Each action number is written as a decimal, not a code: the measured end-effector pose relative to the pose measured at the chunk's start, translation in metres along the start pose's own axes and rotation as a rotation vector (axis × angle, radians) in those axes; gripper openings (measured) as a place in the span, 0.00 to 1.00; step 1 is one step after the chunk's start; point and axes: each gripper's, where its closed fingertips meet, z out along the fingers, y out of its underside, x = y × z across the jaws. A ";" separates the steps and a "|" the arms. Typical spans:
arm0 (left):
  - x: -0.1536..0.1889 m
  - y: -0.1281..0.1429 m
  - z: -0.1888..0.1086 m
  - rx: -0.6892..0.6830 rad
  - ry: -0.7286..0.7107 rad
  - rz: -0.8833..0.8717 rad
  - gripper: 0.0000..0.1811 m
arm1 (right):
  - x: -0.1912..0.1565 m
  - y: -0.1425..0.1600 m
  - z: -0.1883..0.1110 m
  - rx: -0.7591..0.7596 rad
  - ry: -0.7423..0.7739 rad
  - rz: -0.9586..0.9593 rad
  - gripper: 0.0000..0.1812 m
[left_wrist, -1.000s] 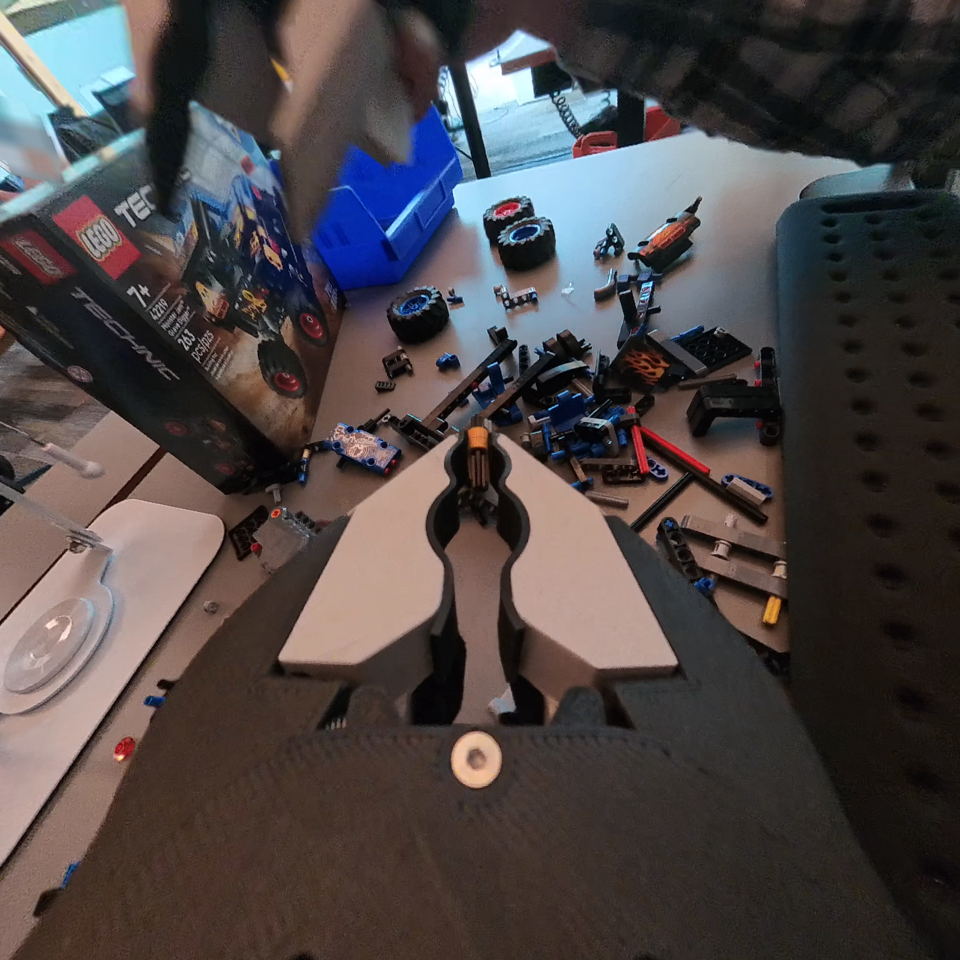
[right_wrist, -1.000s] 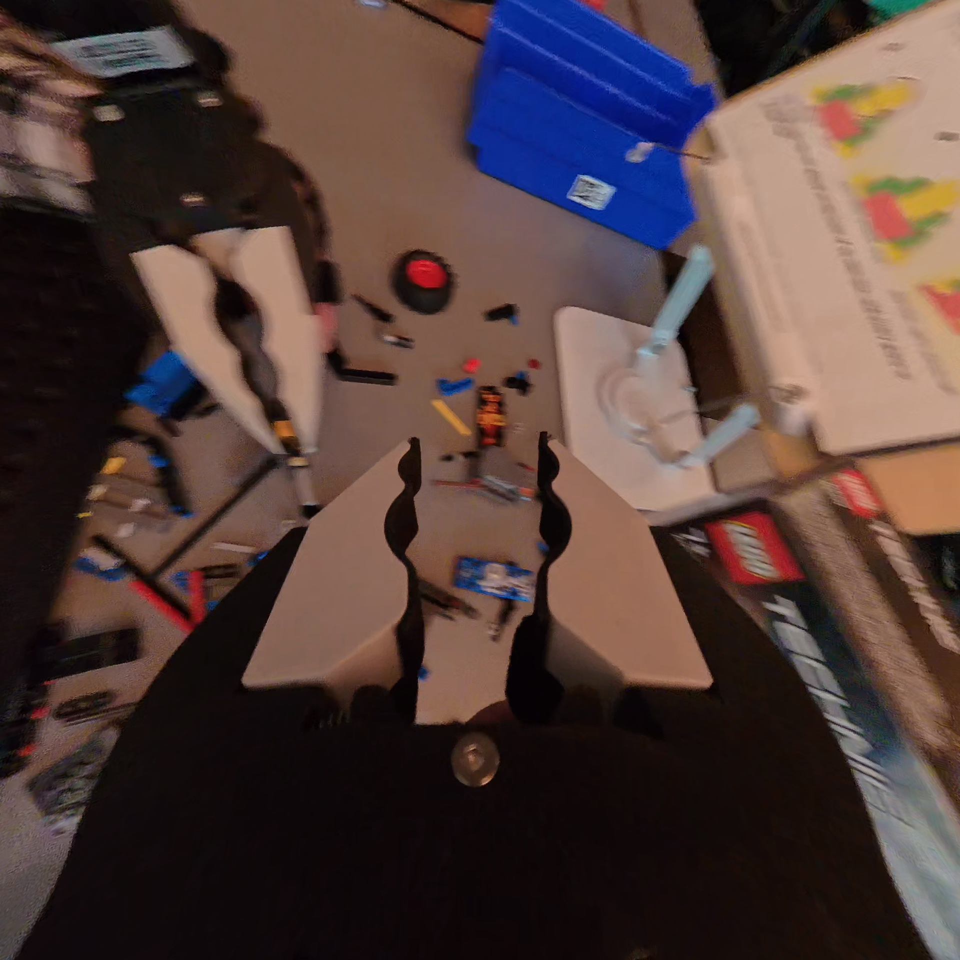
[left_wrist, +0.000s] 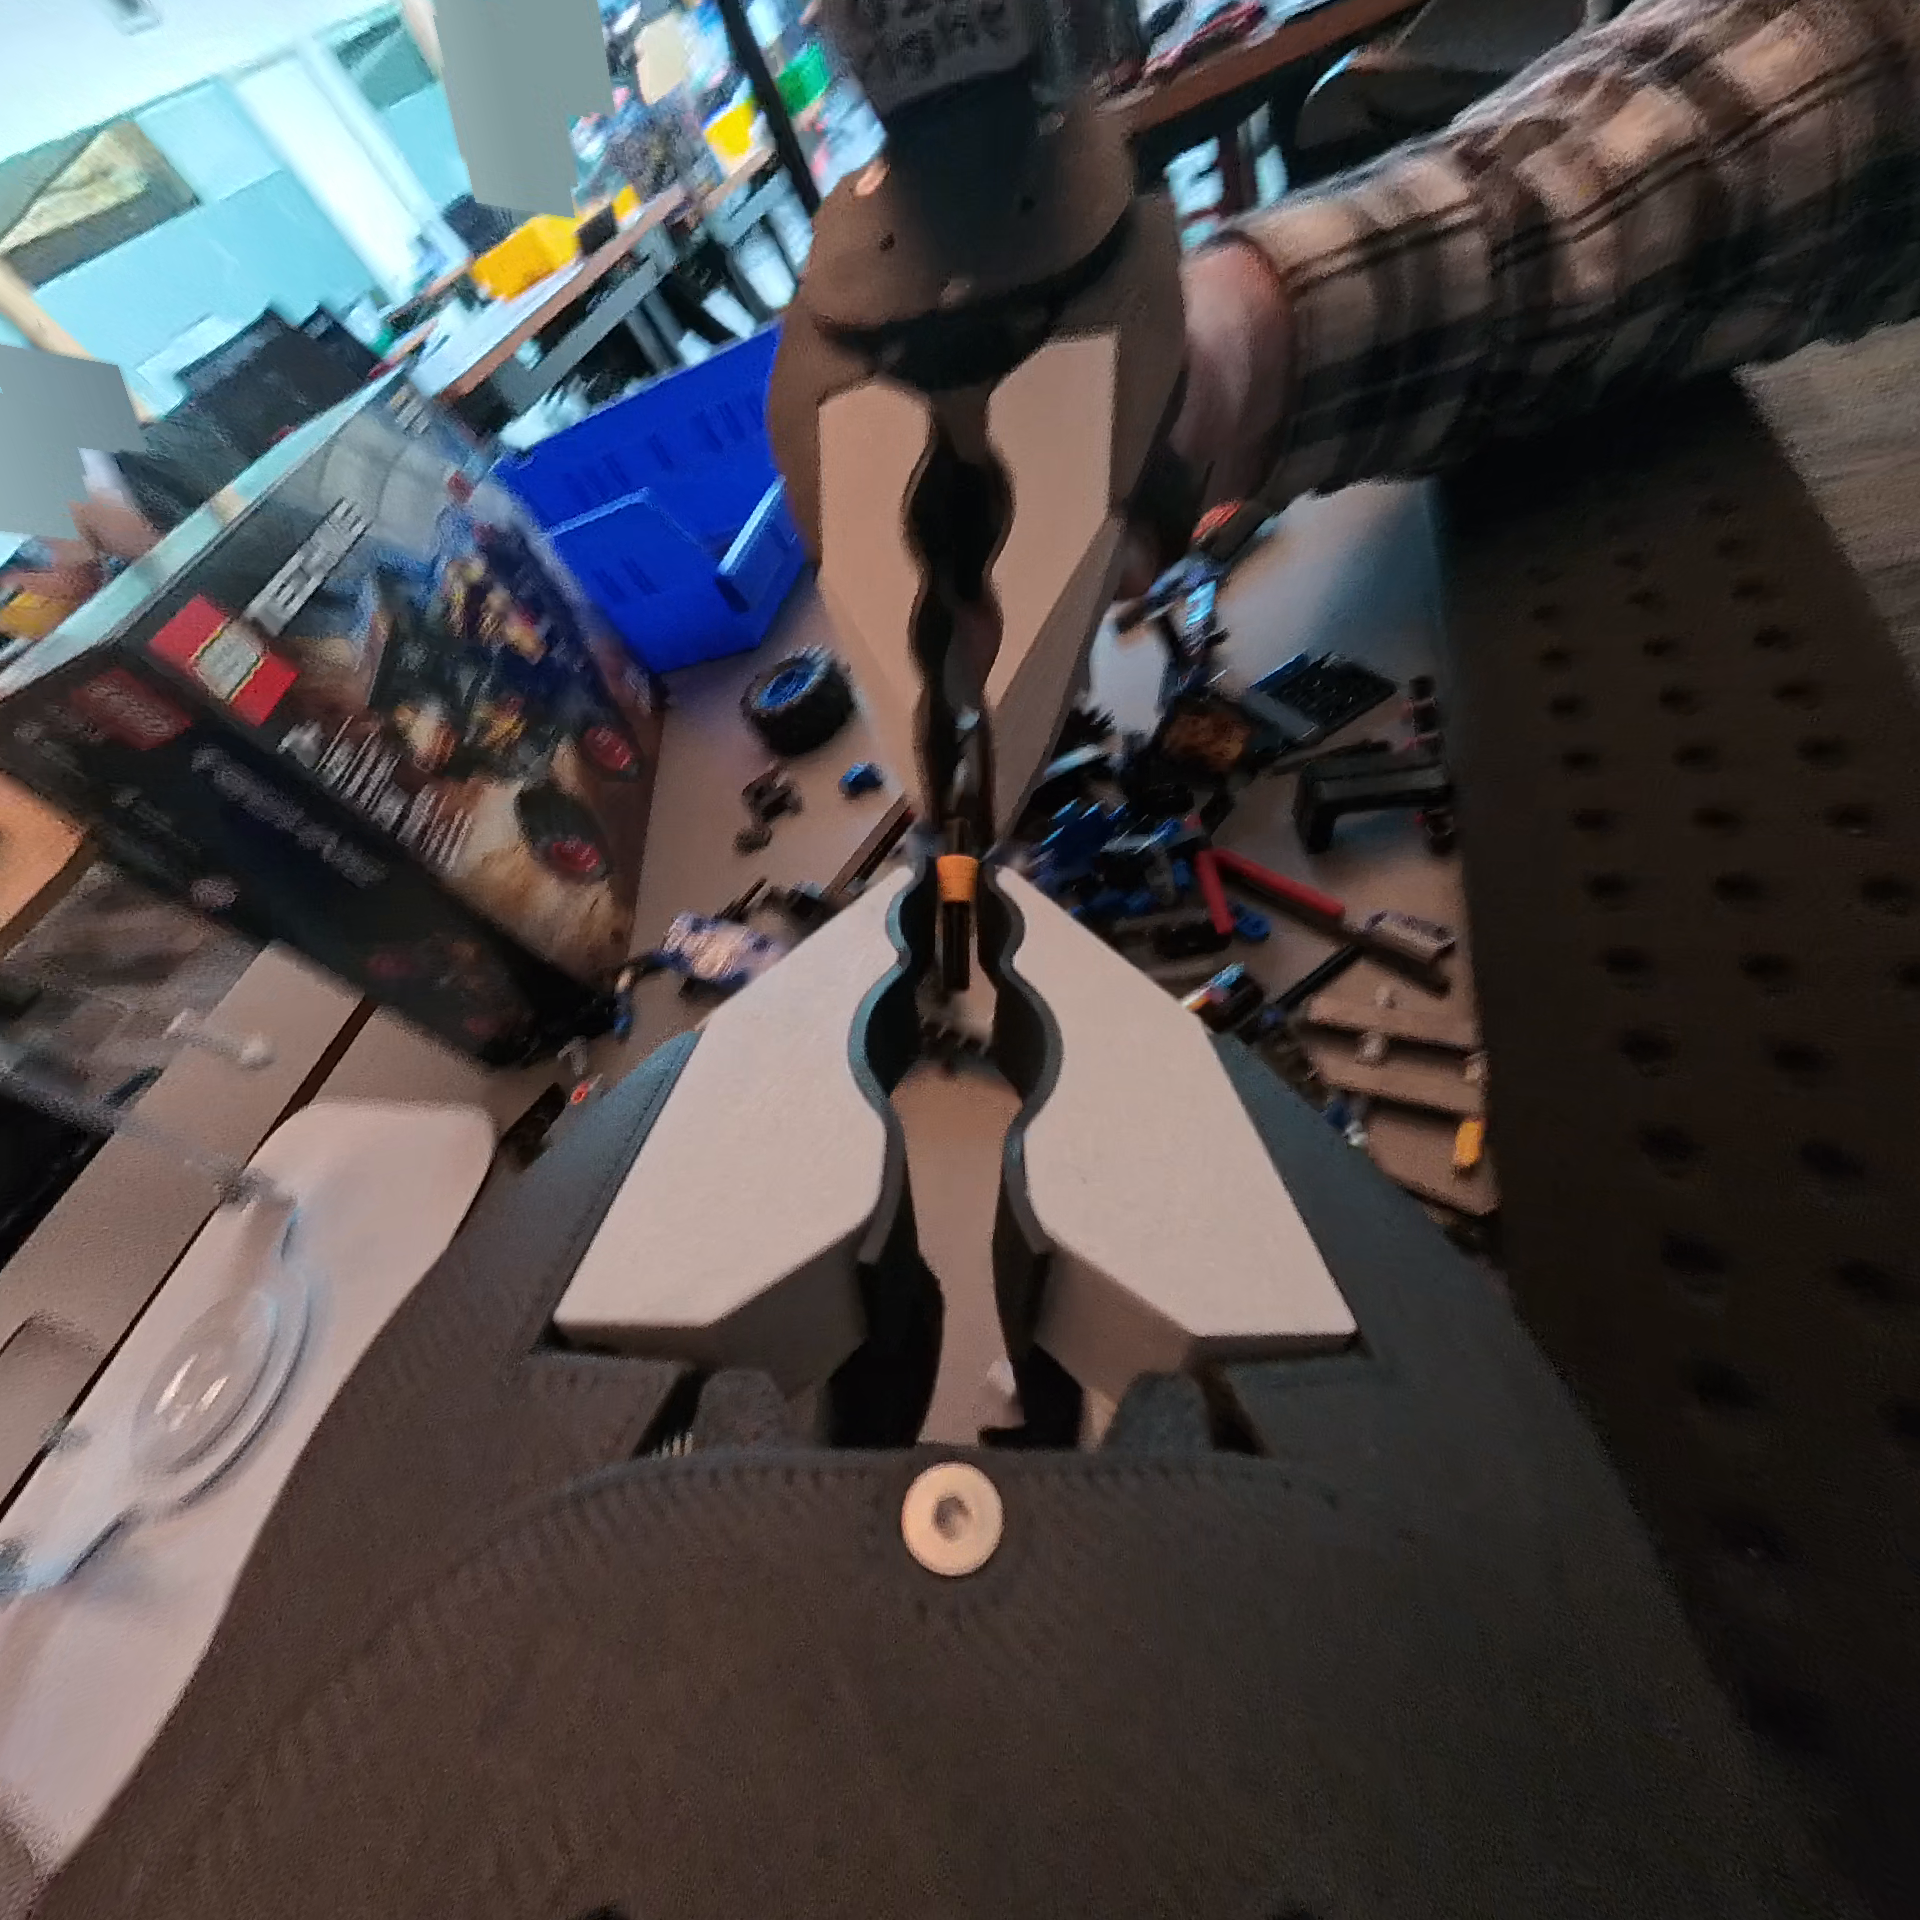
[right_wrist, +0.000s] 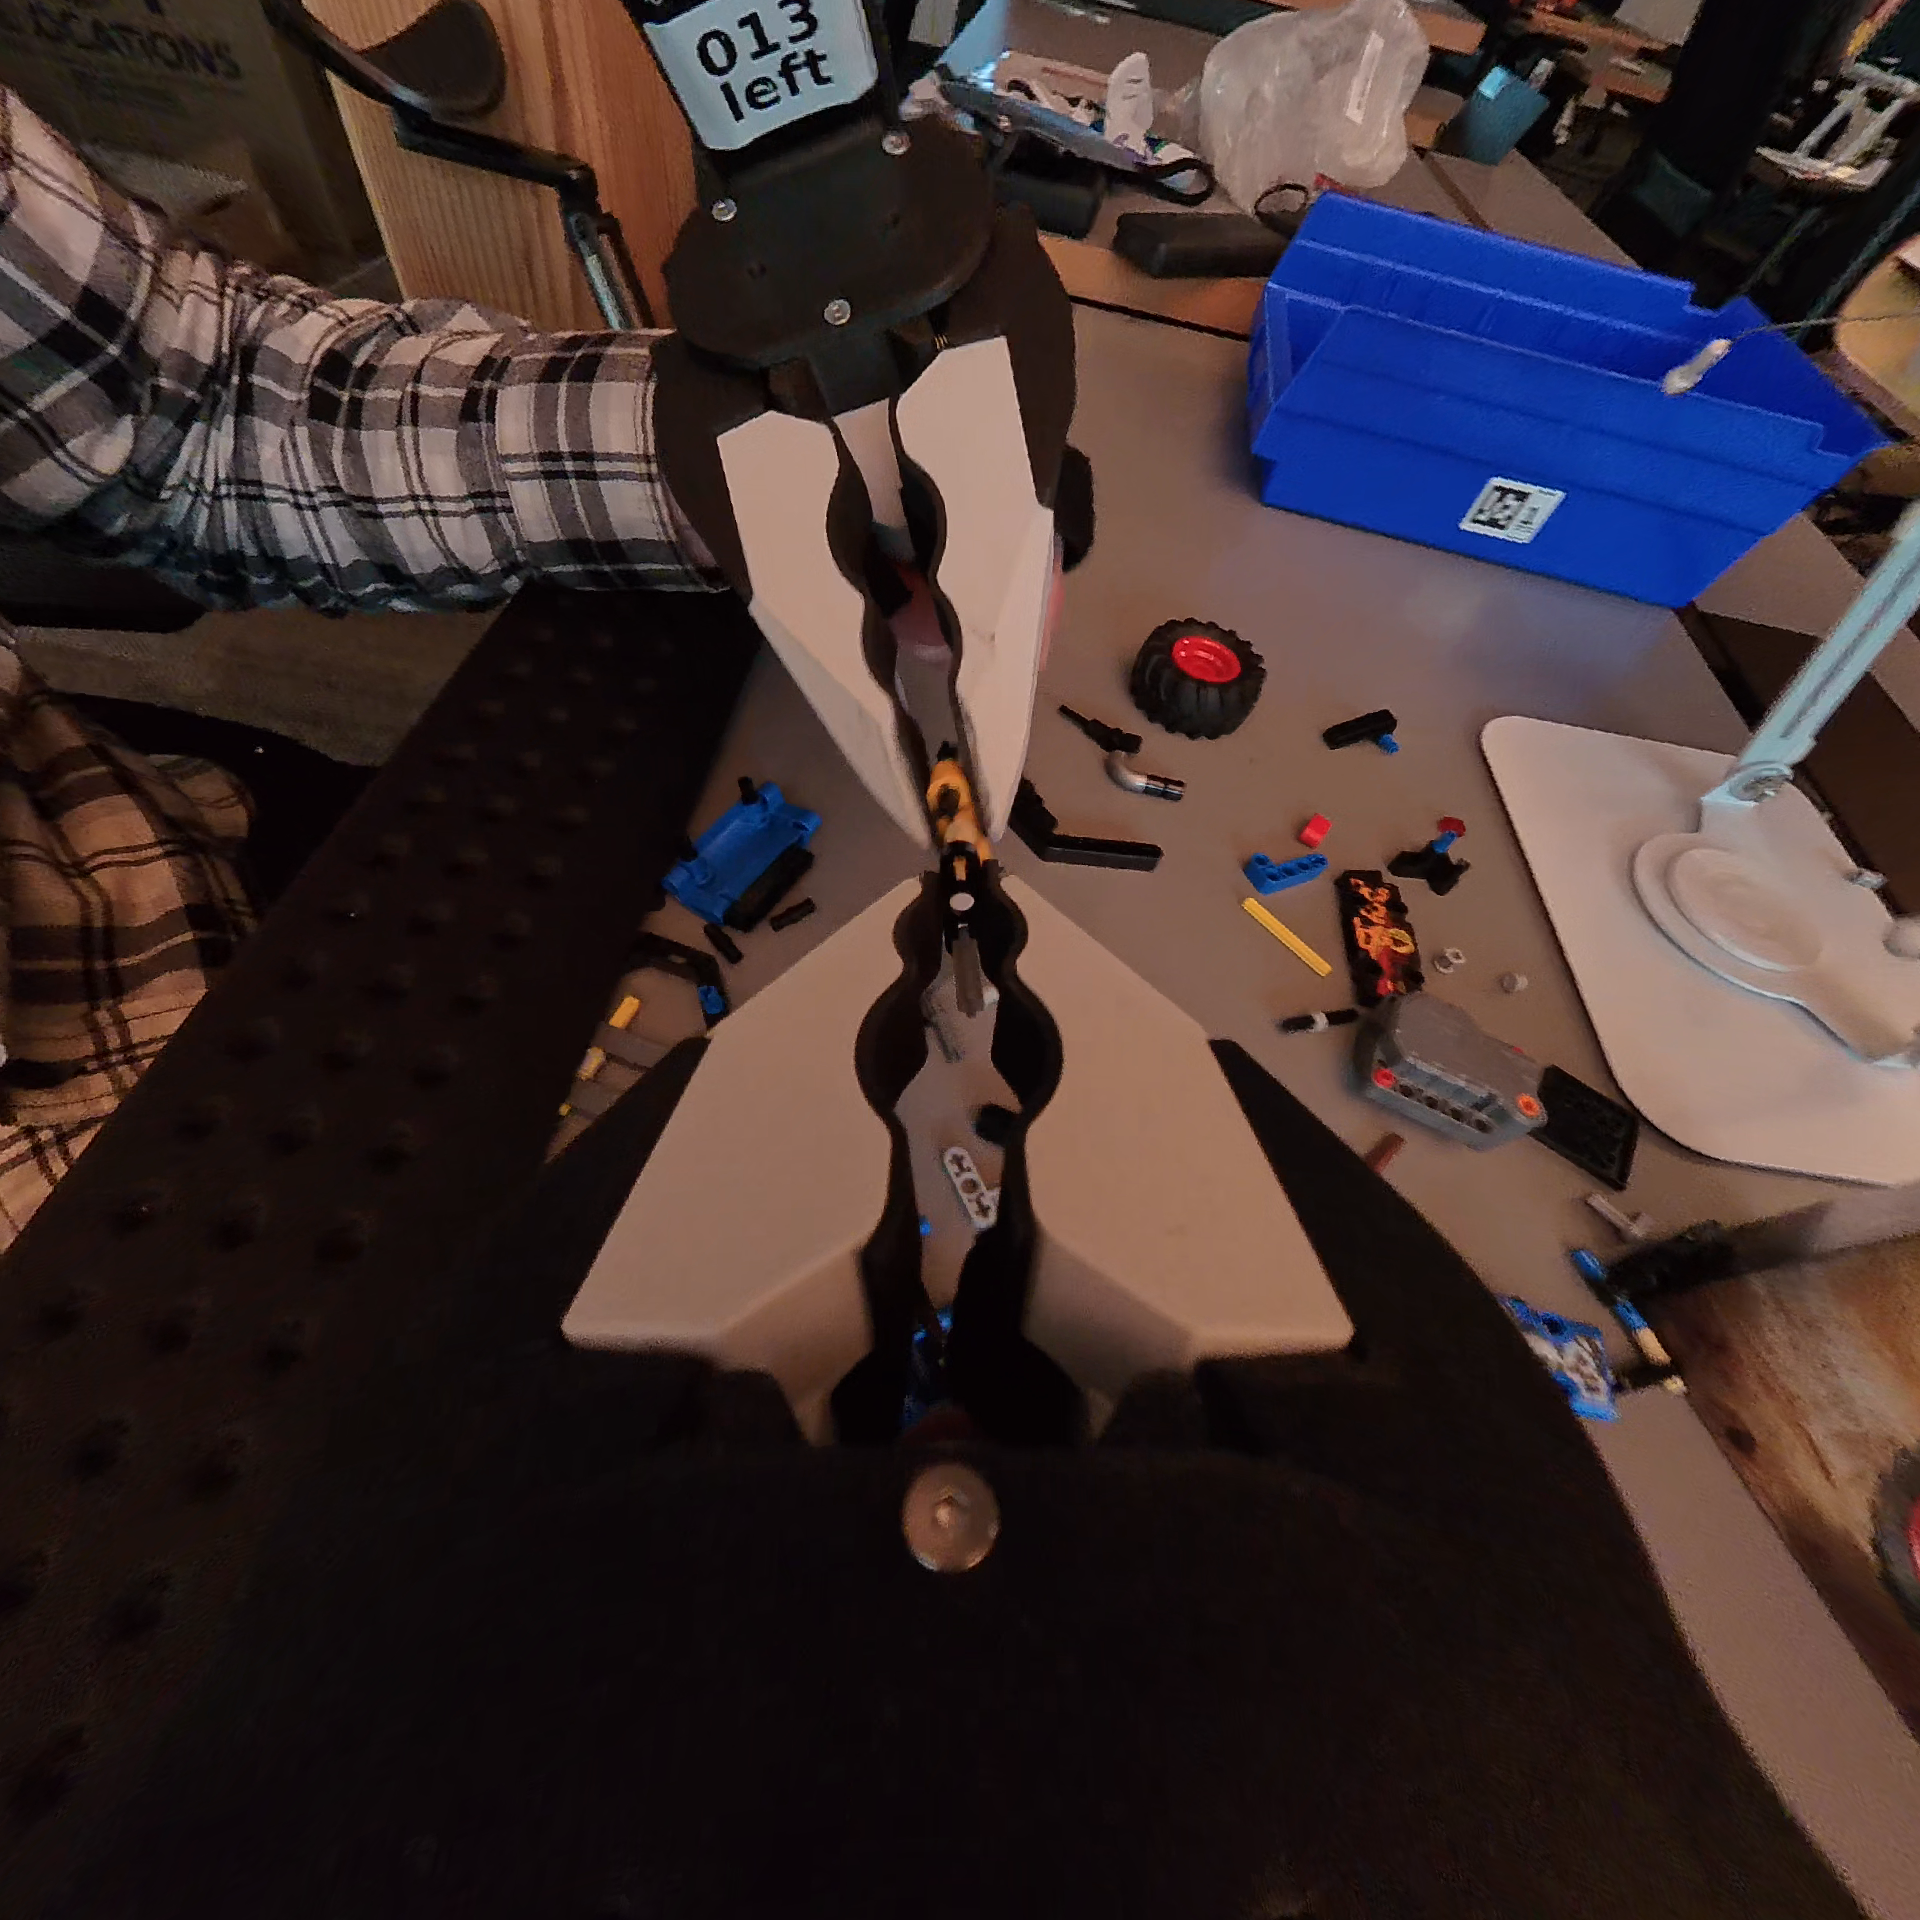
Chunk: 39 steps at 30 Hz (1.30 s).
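Note:
My left gripper (left_wrist: 954, 883) is shut on a small black piece with an orange band (left_wrist: 956, 878), held above the table. In the right wrist view the left gripper (right_wrist: 951, 821) comes down from the top with the orange and black piece (right_wrist: 948, 795) at its tips. My right gripper (right_wrist: 961, 899) faces it tip to tip and is shut on a thin black and grey pin piece (right_wrist: 963, 925). The two pieces touch end to end; I cannot tell whether they are joined. The right gripper also shows in the left wrist view (left_wrist: 954, 821).
Loose toy building parts lie scattered on the grey table (right_wrist: 1403, 644), with a red-hubbed wheel (right_wrist: 1195, 675) and a blue-hubbed wheel (left_wrist: 800, 701). A blue bin (right_wrist: 1507, 416), a toy set box (left_wrist: 343, 727), a white lamp base (right_wrist: 1714, 935) and a black perforated pad (right_wrist: 364, 987) surround them. Less than 4 cm separates the two grippers' tips.
The right gripper has swung round to face the left gripper and gone from open to shut on the pin piece. The left gripper still holds the orange-banded piece, now tilted higher.

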 end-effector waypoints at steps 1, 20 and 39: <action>-0.012 0.011 -0.008 -0.042 -0.048 -0.001 0.03 | 0.005 -0.002 -0.008 0.029 0.012 0.019 0.02; 0.000 0.007 0.011 0.021 0.077 -0.183 0.03 | 0.011 0.018 0.006 -0.068 0.064 0.048 0.08; -0.005 -0.005 0.007 0.127 0.106 -0.307 0.00 | 0.007 0.009 0.002 0.021 0.011 0.131 0.02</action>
